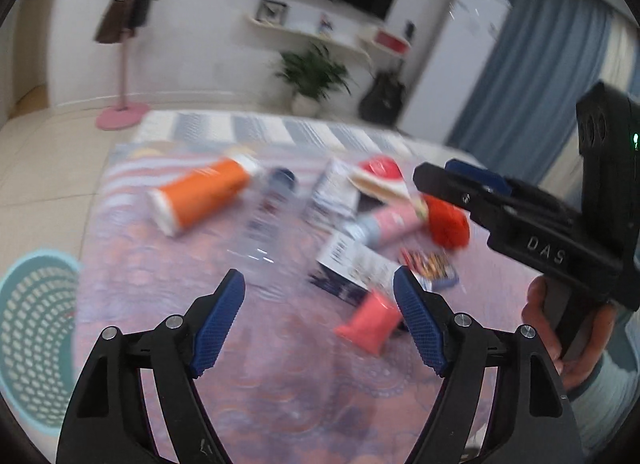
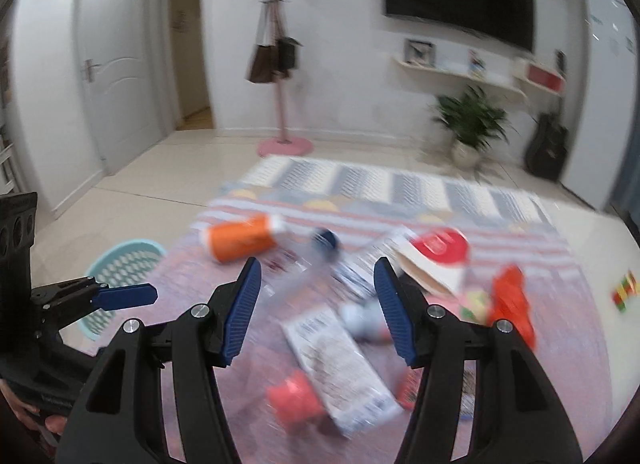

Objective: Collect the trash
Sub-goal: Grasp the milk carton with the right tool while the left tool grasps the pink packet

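Observation:
Trash lies scattered on a pink patterned rug (image 1: 280, 376): an orange canister (image 1: 200, 194) (image 2: 240, 240), a clear plastic bottle with a blue cap (image 1: 264, 232), a white printed carton (image 2: 336, 364) (image 1: 352, 268), a coral cup (image 1: 370, 322) (image 2: 294, 396), a red-lidded cup (image 2: 440, 248) and a crumpled red bag (image 1: 448, 222) (image 2: 512, 304). My left gripper (image 1: 320, 324) is open and empty above the rug. My right gripper (image 2: 316, 304) is open and empty over the trash; it also shows in the left wrist view (image 1: 460, 180). Both views are blurred.
A teal mesh basket (image 1: 36, 336) (image 2: 120, 264) stands on the tiled floor left of the rug. A pink coat stand (image 2: 284, 144), a potted plant (image 2: 468, 132) and a guitar case (image 2: 548, 148) stand along the far wall.

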Motion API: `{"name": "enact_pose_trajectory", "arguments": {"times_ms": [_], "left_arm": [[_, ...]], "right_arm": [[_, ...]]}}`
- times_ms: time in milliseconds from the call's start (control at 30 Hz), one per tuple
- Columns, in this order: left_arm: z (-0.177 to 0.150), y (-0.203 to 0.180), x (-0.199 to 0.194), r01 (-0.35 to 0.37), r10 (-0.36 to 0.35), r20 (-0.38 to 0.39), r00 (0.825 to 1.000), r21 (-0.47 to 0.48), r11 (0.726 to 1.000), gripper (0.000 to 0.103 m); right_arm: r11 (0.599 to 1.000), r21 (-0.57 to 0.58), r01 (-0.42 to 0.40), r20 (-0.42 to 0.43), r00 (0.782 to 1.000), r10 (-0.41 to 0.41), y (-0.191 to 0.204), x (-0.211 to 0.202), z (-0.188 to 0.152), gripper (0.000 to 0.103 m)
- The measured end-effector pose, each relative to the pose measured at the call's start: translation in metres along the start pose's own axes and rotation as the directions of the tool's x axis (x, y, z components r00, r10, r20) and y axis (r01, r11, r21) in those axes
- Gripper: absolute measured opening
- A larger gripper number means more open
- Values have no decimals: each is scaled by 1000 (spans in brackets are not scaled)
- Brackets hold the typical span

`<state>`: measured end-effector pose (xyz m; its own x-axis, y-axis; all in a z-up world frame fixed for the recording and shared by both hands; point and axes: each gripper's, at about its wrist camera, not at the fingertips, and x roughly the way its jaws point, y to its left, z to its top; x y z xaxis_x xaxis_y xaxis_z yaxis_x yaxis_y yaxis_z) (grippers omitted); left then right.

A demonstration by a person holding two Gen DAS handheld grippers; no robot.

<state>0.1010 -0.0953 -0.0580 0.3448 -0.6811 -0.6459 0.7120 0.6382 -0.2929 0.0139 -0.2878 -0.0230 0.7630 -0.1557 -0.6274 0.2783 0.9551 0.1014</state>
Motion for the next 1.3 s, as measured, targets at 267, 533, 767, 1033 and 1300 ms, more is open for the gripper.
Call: {"name": "enact_pose_trajectory", "arguments": {"times_ms": [267,533,767,1033,1300], "left_arm": [[-10,-26,40,49,-45,-75,996,55,997,75],[-29,-42,81,46,-30,-183,983,82,996,74],[-35,-42,95,34,-11,-226,974,99,994,69],[-36,-34,98,77,-59,-235,970,67,995,44],[-29,-20,78,97,-89,-198,976,30,995,42]], "right_arm": [[996,64,63,-75,995,-58,-49,14,-46,55],[993,109,52,-90,995,-42,-72,25,-59,55],[996,83,8,-113,994,1,-63,34,-63,55],[992,113,-58,-174,982,77,-61,56,-69,55],[985,92,-144,-246,955,163,-41,81,-71,55]]}}
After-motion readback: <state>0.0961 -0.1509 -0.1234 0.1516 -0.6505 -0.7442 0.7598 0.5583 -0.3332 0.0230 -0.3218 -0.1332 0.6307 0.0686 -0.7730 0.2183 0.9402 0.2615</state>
